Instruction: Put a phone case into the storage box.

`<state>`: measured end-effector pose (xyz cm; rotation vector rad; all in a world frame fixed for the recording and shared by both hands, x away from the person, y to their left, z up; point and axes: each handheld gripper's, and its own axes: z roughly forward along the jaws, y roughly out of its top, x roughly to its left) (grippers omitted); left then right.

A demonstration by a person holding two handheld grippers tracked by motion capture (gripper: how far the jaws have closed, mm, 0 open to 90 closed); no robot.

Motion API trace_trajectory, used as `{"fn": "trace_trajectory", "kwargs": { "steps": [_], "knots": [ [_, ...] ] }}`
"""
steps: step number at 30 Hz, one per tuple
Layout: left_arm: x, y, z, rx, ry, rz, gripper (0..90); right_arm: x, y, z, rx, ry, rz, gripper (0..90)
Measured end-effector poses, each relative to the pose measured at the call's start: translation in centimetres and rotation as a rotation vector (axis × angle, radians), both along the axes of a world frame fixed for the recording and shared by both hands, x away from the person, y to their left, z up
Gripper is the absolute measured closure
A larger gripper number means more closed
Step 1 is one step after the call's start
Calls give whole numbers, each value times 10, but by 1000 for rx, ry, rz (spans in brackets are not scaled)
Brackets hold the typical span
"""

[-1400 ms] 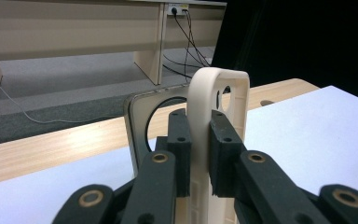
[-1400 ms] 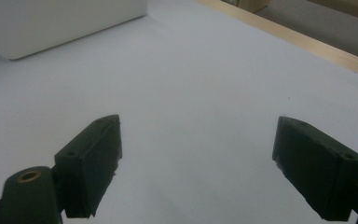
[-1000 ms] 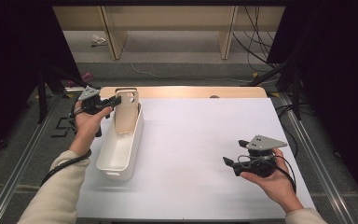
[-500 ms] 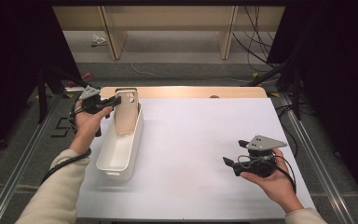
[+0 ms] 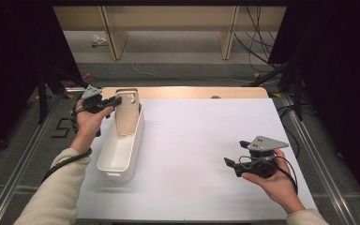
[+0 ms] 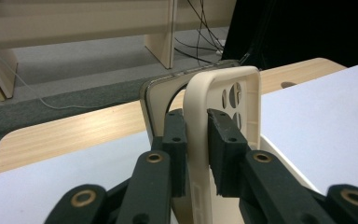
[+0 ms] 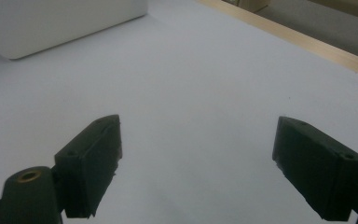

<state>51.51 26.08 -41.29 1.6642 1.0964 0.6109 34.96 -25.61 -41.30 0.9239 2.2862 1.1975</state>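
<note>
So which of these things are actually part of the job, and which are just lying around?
Part of the job:
- cream phone case, clamped upright in the left tongs
- white bin under it
- a second case standing behind the first

Just lying about:
- right tongs, open over bare white tabletop
- cables on the floor
- wooden shelf legs beyond the table

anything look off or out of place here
Nothing spilled or damaged. The one odd thing: the cream phone case stands on end in the white bin, pinched by the left gripper. The right gripper is open over the bare table.
</note>
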Motion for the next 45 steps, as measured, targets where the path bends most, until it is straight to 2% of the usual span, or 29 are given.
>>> {"fn": "trace_trajectory", "kwargs": {
  "steps": [13,24,33,36,39,45],
  "knots": [
    [2,-4,6,70,-3,33,727,0,0,0,1,2,1,165],
    [2,-7,11,95,-22,42,695,0,0,0,1,2,1,165],
    [-1,-7,19,92,-41,52,661,0,0,0,1,2,1,165],
    [-3,-8,22,72,-38,55,621,0,0,0,0,1,1,166],
    [-5,-8,26,83,-37,68,586,0,0,0,0,1,1,165],
    [-10,-6,31,75,-33,81,530,0,0,0,0,0,0,165]
  ]
}}
